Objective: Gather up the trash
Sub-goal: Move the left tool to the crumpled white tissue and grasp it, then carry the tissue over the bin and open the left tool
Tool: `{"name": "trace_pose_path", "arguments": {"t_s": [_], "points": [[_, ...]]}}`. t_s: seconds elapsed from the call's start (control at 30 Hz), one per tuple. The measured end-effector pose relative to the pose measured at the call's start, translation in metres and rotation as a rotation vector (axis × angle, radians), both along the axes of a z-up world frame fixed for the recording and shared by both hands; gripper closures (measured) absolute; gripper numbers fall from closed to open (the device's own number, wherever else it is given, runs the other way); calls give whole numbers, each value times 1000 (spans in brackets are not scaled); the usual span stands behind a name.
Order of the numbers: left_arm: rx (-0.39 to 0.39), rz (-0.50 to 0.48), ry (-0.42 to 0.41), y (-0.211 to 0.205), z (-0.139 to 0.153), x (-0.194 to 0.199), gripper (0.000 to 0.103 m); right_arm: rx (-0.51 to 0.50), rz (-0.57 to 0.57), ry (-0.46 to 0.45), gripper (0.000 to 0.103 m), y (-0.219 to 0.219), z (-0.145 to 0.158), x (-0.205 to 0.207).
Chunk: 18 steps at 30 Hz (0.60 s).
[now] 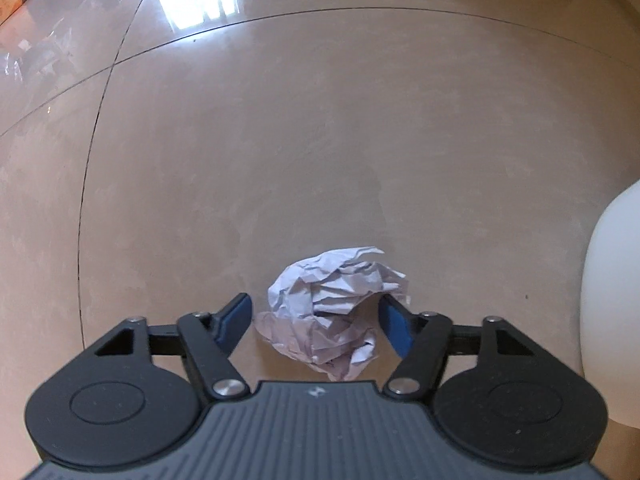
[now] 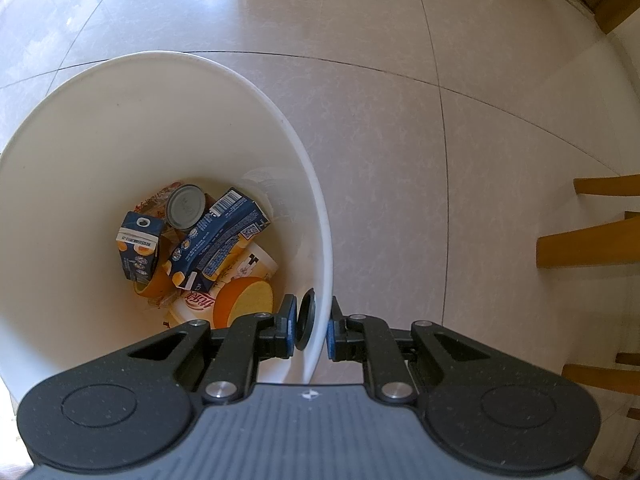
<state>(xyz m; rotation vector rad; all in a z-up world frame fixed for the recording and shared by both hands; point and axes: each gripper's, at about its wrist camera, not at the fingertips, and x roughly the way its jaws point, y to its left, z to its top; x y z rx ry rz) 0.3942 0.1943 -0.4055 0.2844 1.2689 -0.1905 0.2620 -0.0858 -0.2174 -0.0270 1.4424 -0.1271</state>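
Left wrist view: we see the left hand-held gripper [image 1: 316, 320] spread wide over the tiled floor [image 1: 320, 140], its blue pads [image 1: 394, 328] flanking a crumpled paper ball [image 1: 332, 312]. The ball lies on the floor between the fingers; the right pad touches or is just beside the paper, the left pad stands slightly apart, and the jaws are released, not clenched. Ahead of the ball and to its left the floor lies bare as far as the grout lines; to its right, well apart, the white bin [image 1: 612, 312] fills the frame edge. Right wrist view: we see the right hand-held gripper [image 2: 312, 330] clenched on the rim of the same white bin [image 2: 320, 216], one pad inside the wall and one outside, with a dark round grommet [image 2: 306, 324] on the wall just beside the inner pad. In the bin's bottom lie blue cartons [image 2: 220, 236], a can [image 2: 185, 211] and an instant-noodle cup [image 2: 224, 292]. Right of the bin the floor is open up to wooden chair legs [image 2: 588, 248] near the frame edge.
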Motion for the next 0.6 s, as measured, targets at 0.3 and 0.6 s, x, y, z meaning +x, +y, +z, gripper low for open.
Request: {"name": "trace_pose_path", "arguments": {"t_s": [0.3, 0.6], "points": [[0, 6, 2, 5, 4, -5, 61, 2, -4, 0, 86, -1, -1, 0], [39, -14, 10, -7, 32, -5, 64, 8, -8, 8, 86, -3, -3, 1]]}}
